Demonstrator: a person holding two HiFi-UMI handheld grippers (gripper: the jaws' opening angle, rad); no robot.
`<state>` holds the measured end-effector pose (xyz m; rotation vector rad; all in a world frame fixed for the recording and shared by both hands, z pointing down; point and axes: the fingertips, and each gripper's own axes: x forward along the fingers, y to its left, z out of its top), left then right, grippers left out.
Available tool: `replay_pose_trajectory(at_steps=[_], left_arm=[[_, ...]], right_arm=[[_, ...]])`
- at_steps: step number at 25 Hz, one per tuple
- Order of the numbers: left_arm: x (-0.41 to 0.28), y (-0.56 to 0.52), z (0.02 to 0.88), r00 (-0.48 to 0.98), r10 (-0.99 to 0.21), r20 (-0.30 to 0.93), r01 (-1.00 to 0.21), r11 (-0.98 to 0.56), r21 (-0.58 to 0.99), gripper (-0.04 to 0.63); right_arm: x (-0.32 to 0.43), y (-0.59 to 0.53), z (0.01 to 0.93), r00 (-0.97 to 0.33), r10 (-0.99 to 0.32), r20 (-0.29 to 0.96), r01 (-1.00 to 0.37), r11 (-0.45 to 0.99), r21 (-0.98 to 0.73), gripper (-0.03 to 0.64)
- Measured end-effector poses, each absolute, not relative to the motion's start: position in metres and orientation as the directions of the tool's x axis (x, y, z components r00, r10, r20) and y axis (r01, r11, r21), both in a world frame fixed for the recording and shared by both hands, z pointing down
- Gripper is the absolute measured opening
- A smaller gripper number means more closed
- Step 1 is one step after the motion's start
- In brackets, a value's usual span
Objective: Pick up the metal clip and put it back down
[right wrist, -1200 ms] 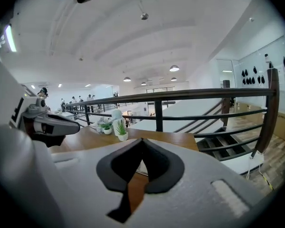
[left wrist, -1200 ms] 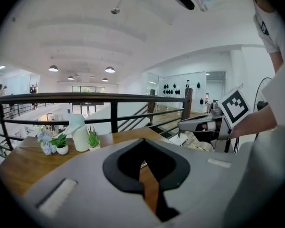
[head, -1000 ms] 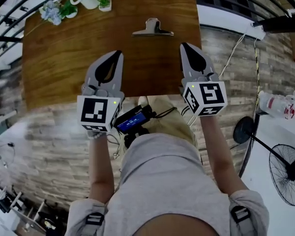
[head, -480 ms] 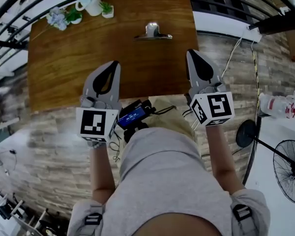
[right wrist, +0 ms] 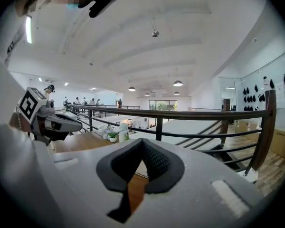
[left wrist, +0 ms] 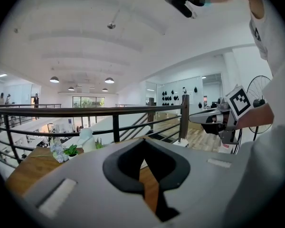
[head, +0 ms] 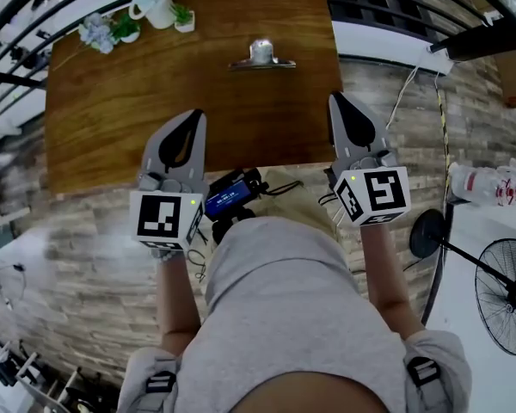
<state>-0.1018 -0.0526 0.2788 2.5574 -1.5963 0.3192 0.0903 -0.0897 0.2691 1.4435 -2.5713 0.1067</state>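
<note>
Metal clip (head: 262, 55) | table (head: 146, 89), well ahead of left gripper (head: 196, 117), right gripper (head: 335, 100)

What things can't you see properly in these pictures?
- Silver metal clip: small in the head view. It is missing from the left gripper view and right gripper view, where the left tool and right tool seem to block it.
- Dark gadget with blue screen: head view, writing too small to read.
- Black round floor fan: head view, cut off by the right edge.
- Brown wooden table: head view, legs hidden under its top.
</note>
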Motion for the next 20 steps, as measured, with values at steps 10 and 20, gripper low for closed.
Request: replay_pose_trajectory(at_steps=[10, 20], left_arm=[[-0.098, -0.054, 0.277, 0.425, -0.874, 0.236, -0.896, -0.444, -0.03, 0.012], [-0.091, -0.055, 0.275, 0.439, -0.867, 0.238, -0.888, -0.458, -0.031, 0.012]], right_arm=[[0.085, -0.088, 0.272, -0.524, -0.826, 0.208, -0.84, 0.541, 0.035, 0.002], [0.08, -0.089, 0.27, -0.527, -0.827, 0.195, -0.839, 0.543, 0.032, 0.0]])
